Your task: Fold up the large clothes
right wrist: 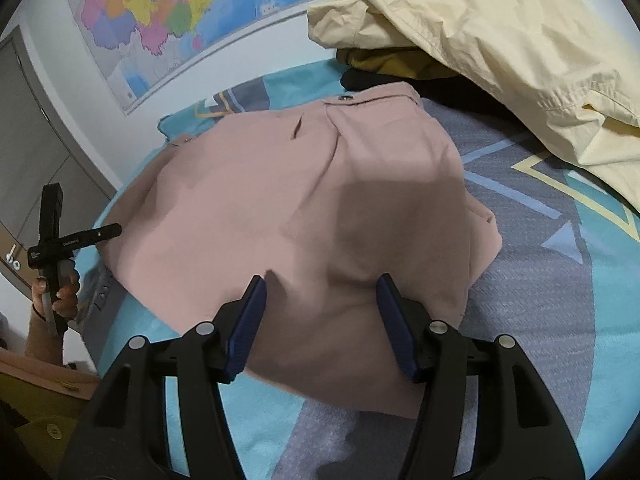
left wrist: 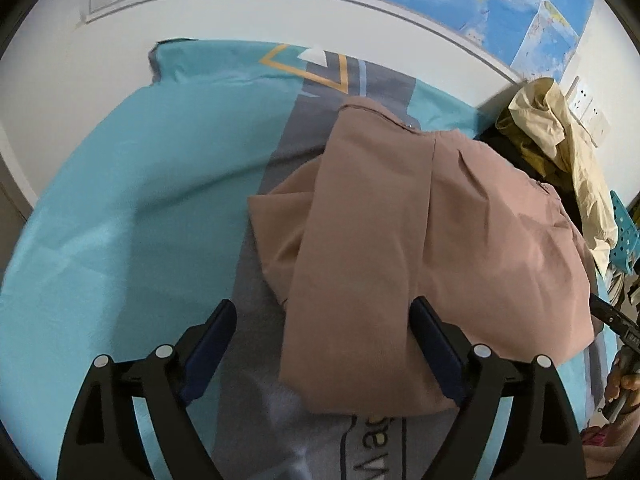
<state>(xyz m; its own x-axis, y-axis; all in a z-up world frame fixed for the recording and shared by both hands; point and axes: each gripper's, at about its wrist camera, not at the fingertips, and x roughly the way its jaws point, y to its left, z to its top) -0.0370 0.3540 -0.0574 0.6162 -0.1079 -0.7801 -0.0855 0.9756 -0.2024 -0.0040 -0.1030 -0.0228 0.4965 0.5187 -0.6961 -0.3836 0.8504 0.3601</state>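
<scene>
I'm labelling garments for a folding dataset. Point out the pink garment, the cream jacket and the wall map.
pink garment (right wrist: 304, 200): right wrist view, middle of its folded top panel.
cream jacket (right wrist: 500, 40): right wrist view, its crumpled upper body.
wall map (right wrist: 160, 12): right wrist view, its coloured regions.

The room is dim and evenly lit, with a cool cast and no hard glare. A soft, broad shadow lies across the middle of the pink garment (right wrist: 304, 208), and a fainter one falls on the turquoise bedsheet (left wrist: 120, 240) towards its left edge. Both fisheye views bend strongly: the wall map (right wrist: 160, 20) bows, and black vignette rings the corners. The sheet nearest the lens is soft and smeared, its printed lettering blurred; the fabric looks grainy throughout.
</scene>
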